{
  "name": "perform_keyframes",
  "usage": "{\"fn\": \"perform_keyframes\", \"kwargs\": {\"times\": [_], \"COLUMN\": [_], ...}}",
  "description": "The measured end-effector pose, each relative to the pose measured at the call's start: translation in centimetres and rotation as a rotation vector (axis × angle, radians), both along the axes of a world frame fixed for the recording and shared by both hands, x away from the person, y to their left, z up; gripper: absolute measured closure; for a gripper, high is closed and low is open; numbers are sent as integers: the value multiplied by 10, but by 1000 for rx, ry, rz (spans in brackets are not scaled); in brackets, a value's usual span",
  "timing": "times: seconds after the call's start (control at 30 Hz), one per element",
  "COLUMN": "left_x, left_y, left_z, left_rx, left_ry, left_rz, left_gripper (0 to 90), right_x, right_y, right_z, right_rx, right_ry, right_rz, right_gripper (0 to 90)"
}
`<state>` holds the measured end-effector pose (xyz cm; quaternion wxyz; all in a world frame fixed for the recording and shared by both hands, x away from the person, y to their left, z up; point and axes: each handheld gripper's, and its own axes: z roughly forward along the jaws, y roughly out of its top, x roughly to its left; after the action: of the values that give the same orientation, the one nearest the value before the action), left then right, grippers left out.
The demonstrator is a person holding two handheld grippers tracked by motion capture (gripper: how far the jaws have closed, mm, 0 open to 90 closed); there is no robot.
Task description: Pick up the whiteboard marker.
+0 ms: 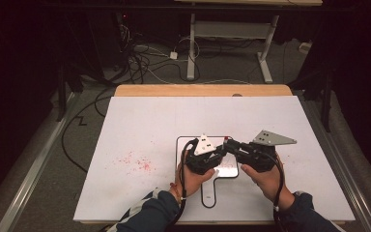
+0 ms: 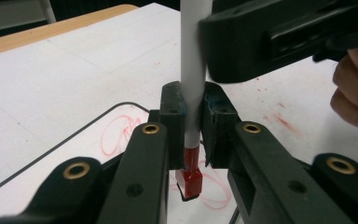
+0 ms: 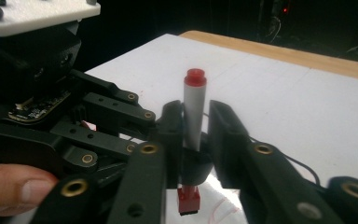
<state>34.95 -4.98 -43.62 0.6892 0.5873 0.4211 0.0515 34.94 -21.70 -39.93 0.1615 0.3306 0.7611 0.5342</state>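
The marker (image 2: 193, 70), a white barrel with a red end cap on top and a red tip section at the bottom, is standing upright over a small whiteboard (image 1: 183, 145). Its tip (image 2: 189, 183) is hovering at or just above the board's face, beside looping red scribbles (image 2: 116, 135); whether it is touching cannot be told.

The left gripper (image 2: 193, 128) is clamping the lower barrel, its two black pads pressing on either side just above the red section. In the right gripper view the right gripper (image 3: 195, 135) is straddling the same barrel, with a sliver of space showing between the white barrel and the right-hand pad, so its jaws are standing slightly apart around the marker rather than pinching it. In the left gripper view one jaw of the right gripper is crossing in front of the upper barrel.

From the high view, both grippers are meeting tip to tip over the whiteboard's upper right part, the left hand (image 1: 193, 176) and the right hand (image 1: 268, 179) coming in from below in dark sleeves.

The whiteboard, dark-edged with a handle tab pointing toward the person, is lying on the white surface (image 1: 140, 125). A scatter of red specks (image 1: 137, 162) is marking the surface left of the board. A wooden edge is running along the far side.
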Motion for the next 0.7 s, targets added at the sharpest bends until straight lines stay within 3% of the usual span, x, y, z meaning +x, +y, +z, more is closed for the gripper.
{"fn": "perform_keyframes", "kwargs": {"times": [0.23,0.27,0.37,0.43,0.7], "left_x": [4,4,6,6,5], "left_y": [10,11,14,17,24], "left_z": [0,-1,-1,-1,4], "left_rx": [10,13,22,21,11], "left_ry": [-4,-7,-17,-26,-58], "left_rz": [-1,-2,-6,-11,-14], "left_gripper": [782,782,782,782,782], "right_x": [-11,-16,-21,-26,-35], "right_y": [-20,-29,-38,-51,-70], "right_z": [10,12,12,8,-9], "right_rx": [6,-28,-49,-108,-189], "right_ry": [-57,-102,-140,-191,-200], "right_rz": [-11,-26,-34,-55,-84], "right_gripper": [593,578,555,530,447]}}
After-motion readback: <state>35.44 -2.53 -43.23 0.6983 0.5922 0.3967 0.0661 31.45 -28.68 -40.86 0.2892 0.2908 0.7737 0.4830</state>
